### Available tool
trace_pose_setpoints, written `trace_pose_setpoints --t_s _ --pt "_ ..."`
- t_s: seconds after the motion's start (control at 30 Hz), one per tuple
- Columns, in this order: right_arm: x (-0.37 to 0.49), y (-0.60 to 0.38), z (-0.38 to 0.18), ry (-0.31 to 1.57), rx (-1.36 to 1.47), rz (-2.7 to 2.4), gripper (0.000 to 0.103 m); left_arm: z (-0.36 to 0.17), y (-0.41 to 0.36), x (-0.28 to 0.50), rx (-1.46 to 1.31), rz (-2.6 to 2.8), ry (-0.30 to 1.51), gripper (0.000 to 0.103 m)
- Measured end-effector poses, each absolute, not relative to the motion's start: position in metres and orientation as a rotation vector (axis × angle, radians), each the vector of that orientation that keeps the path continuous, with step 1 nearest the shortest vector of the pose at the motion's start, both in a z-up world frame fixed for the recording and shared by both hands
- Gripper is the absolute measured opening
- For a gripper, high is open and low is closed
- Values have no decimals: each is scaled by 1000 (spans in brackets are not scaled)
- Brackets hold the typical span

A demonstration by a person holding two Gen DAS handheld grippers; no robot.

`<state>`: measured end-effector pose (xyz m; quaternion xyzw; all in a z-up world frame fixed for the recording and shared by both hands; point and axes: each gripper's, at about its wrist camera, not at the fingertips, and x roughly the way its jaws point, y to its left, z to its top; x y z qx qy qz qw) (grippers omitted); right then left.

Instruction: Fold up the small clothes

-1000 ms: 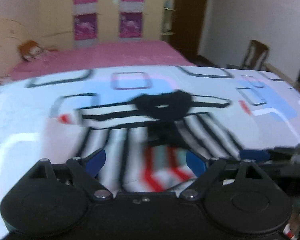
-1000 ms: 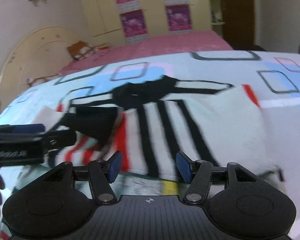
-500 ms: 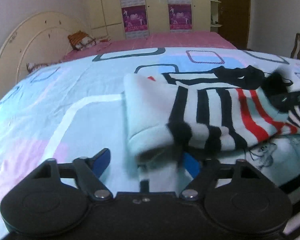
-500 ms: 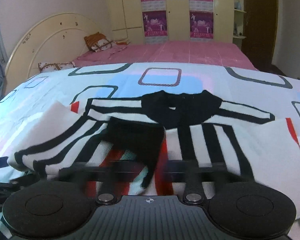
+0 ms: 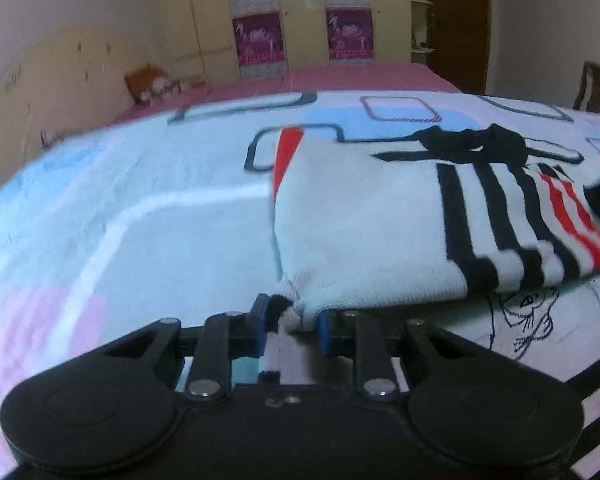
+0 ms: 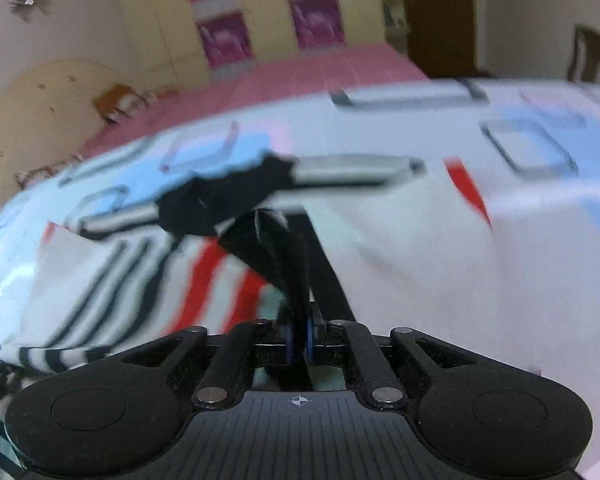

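Since half a second ago, both of your grippers have closed on cloth: the left gripper (image 5: 291, 322), then wide open at the sweater's corner, now has that corner pinched, and the right gripper (image 6: 299, 338) has drawn its fingers together on a dark fold.

Left wrist view, left to right. The bedspread (image 5: 148, 216), pale with blue, pink and outlined squares, fills the left half. At centre bottom, your left gripper's blue fingers (image 5: 259, 330) stand narrowly apart, with a bunched white and black corner of the sweater (image 5: 364, 236) held between them. From that corner the sweater spreads up and to the right, lying on the bedspread: plain white first, then black stripes, then red stripes at the right edge. Its black collar (image 5: 474, 145) sits at the far side. A cartoon line drawing (image 5: 524, 312) shows on cloth below the striped hem.

Right wrist view, left to right. The sweater (image 6: 112, 276) lies on the bedspread (image 6: 540, 184), striped on the left and plain white on the right; much of it is blurred. At centre, your right gripper's fingers are almost touching, with a black strip of cloth (image 6: 284, 256) rising from between them toward the collar (image 6: 224, 204).
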<state>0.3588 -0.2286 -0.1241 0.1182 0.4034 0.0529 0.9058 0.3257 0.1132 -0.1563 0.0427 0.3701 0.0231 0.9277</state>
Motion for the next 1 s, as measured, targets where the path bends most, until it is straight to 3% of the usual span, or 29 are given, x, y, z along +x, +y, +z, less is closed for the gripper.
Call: trace_pose_setpoints --t_s 0.07,0.13,0.2,0.4,0.47,0.5,0.53,0.57,0.6,0.87,0.97,1.0 --pt "355 -238 -125 824 298 110 5 -154 116 327 81 36 771 24" --pt "351 -241 -120 804 291 94 17 -154 118 327 70 34 782 23" --pt "348 -247 -115 785 279 77 20 -152 122 328 35 28 805 24" --pt "337 -264 -117 803 268 50 20 -136 138 320 -57 -7 866 35" --pt "335 -272 -111 771 278 26 21 -128 144 315 -92 -15 869 48" --pt "335 -275 -109 765 281 21 29 -122 146 313 -106 -11 858 65" --pt "335 -278 -107 761 290 26 36 -118 146 311 -113 -6 837 74" --pt "335 -280 -106 752 298 32 50 -112 145 310 -113 -1 807 74" --pt "337 -279 -106 746 296 34 55 -108 143 312 -111 -4 799 74" --pt "358 -260 -125 796 273 63 55 -122 127 391 -144 -9 820 70" --pt "361 -255 -126 800 261 77 26 -139 127 422 -138 18 832 62" --pt "363 -253 -126 798 247 76 26 -144 130 430 -153 29 835 56"
